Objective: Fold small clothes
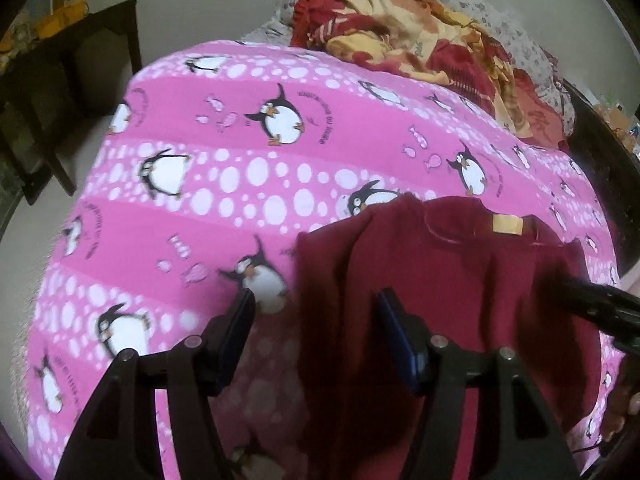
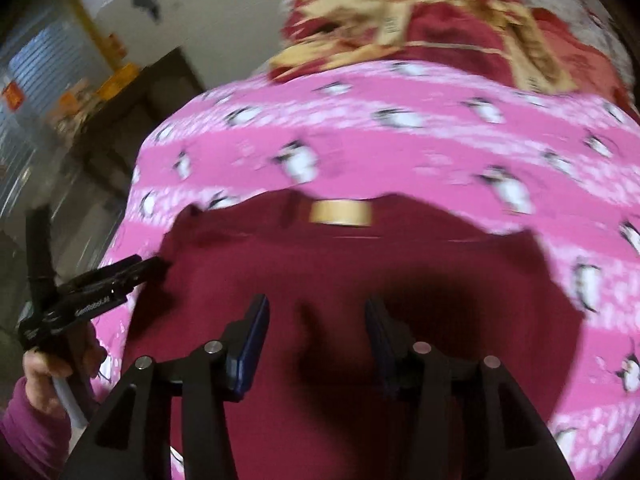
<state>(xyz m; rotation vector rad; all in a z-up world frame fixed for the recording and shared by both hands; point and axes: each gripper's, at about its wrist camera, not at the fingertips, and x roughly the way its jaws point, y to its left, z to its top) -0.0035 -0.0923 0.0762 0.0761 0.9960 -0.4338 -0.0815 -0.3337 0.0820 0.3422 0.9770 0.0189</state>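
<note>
A small maroon top lies spread flat on a pink sheet printed with penguins and white dots. Its neckline points toward twelve o'clock in both wrist views, and a tan label sits just inside the collar. In the left wrist view the garment fills the lower right part of the picture, from about three to six o'clock; in the right wrist view it fills the centre and lower half.

The left tongs stand apart with nothing between the pads. One finger hangs over the pink sheet just beside the garment's left edge, and the other finger hangs over the maroon cloth. Whether either tip touches the fabric cannot be told.

The right tongs are also parted, with only the maroon cloth showing below the gap and nothing pinched. This view is blurred, so contact with the cloth cannot be judged.

In the right wrist view, the left tongs appear again at about nine o'clock, held by a hand in a magenta sleeve, their tip at the garment's left shoulder.

At twelve o'clock, beyond the sheet, a rumpled heap of red and yellow clothes rests near the head of the bed. A dark wooden piece of furniture stands at ten o'clock against a pale wall.
</note>
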